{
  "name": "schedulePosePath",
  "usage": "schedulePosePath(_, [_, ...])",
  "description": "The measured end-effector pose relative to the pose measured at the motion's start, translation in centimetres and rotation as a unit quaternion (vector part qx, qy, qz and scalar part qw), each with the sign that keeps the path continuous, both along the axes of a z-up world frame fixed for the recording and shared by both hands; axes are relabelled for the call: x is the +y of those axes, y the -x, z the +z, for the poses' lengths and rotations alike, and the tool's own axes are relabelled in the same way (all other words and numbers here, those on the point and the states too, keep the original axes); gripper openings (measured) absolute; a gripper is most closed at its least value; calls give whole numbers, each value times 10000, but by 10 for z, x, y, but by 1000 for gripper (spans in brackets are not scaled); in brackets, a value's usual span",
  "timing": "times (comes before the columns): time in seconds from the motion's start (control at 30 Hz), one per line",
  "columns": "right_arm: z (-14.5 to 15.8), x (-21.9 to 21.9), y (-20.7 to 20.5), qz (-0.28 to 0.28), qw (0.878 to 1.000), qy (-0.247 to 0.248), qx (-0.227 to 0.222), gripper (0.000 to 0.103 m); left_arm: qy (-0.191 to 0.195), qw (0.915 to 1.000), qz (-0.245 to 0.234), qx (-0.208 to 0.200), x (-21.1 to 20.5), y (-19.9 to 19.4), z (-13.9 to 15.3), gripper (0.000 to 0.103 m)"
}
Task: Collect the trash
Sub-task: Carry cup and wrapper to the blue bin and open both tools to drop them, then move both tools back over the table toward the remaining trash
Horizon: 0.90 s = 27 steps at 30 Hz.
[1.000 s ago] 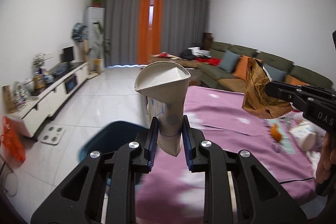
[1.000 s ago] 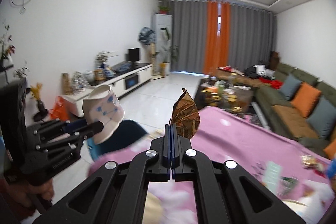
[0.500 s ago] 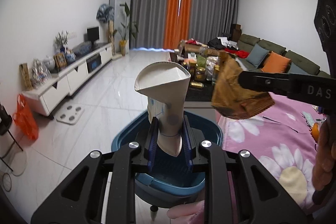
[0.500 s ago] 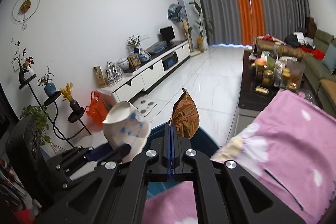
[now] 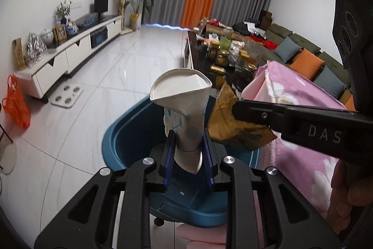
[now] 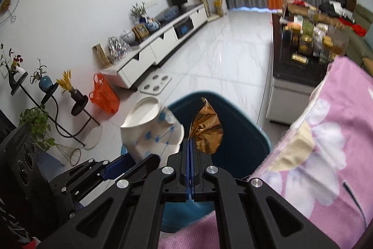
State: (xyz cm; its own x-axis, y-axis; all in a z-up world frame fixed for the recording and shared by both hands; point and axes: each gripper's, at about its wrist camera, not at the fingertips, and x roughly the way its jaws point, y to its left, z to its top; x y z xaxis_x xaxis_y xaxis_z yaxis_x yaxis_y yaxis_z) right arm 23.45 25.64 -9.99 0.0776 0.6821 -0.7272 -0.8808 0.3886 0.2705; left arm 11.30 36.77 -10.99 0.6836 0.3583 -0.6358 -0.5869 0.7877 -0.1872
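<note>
My left gripper is shut on a crushed white paper cup with blue dots, held upright over the dark blue trash bin. The same cup shows at the left of the right wrist view, pinched in the left gripper. My right gripper is shut on a crumpled brown-gold foil wrapper, which hangs over the bin. In the left wrist view that wrapper sits just right of the cup, held by the right gripper.
A pink flowered cloth covers the table right of the bin. Beyond it stand a dark coffee table crowded with jars, a white TV cabinet, an orange bag and a plant stand. White tiled floor surrounds the bin.
Both grippers have swung away from the pink table and sunk toward the blue bin, which now lies right under the cup and the wrapper. Both grips are unchanged.
</note>
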Motion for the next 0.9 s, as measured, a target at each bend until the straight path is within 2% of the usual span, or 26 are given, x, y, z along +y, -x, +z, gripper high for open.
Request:
schedulePosePath(0.1, [-4,1,-2,-56,9999,97,34,4,9,10000,45,61,5,-12,-11,25])
schedulePosePath(0.2, [-5,-2,-3,-130,9998,83,87,16,13,9999,81,101,8,-21,-19,27])
schedulePosePath(0.3, [-1,-7,-4,-204,9998,0,60,20,-45,9998,123,143,13,-26,-20,33])
schedulePosePath(0.37, [1,-9,-5,-253,9996,-49,62,29,-157,9996,204,99,13,-24,-16,44])
schedulePosePath(0.4, [3,-13,-6,-298,9995,-119,61,34,-220,9994,271,49,12,-22,-13,47])
schedulePosePath(0.5, [12,-21,-5,-347,9990,-280,48,36,-367,9983,440,-121,11,-4,4,56])
schedulePosePath(0.53, [14,-25,-5,-344,9988,-336,47,37,-412,9978,489,-172,10,2,9,62])
schedulePosePath(0.6, [23,-35,-1,-352,9981,-513,13,42,-519,9962,608,-348,6,14,23,65])
schedulePosePath(0.67, [30,-45,4,-349,9972,-656,-29,45,-625,9949,673,-411,0,33,37,75])
schedulePosePath(0.87, [54,-87,25,-440,9919,-1090,-478,58,-970,9892,768,-786,-31,78,79,94])
schedulePosePath(0.9, [57,-92,26,-462,9909,-1141,-540,64,-1008,9884,759,-840,-37,82,86,96])
